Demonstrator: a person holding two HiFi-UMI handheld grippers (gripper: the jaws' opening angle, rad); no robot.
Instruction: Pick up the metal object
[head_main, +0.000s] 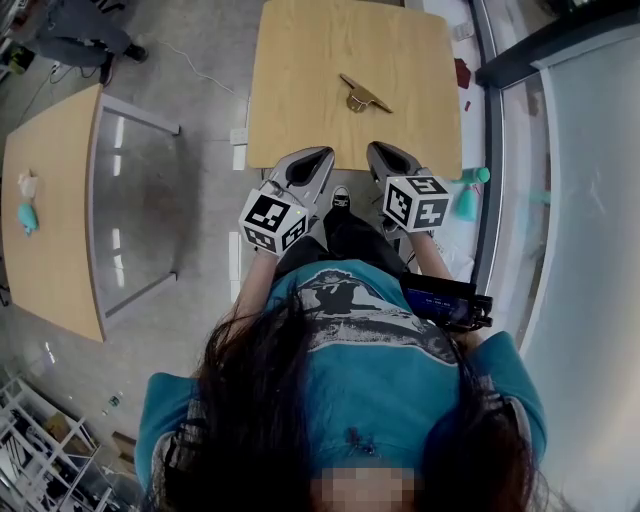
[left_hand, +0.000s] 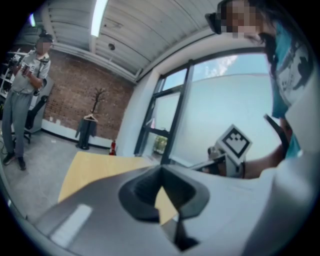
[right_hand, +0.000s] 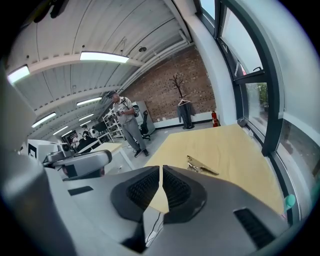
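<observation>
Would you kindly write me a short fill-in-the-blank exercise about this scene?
The metal object lies on the wooden ____.
The right gripper has its jaws ____.
The left gripper, also shut, holds ____.
Missing words: table; shut; nothing.

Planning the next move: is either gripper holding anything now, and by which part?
Nothing is held. The left gripper and right gripper are both shut and empty; the metal object lies untouched on the table ahead of them.
</observation>
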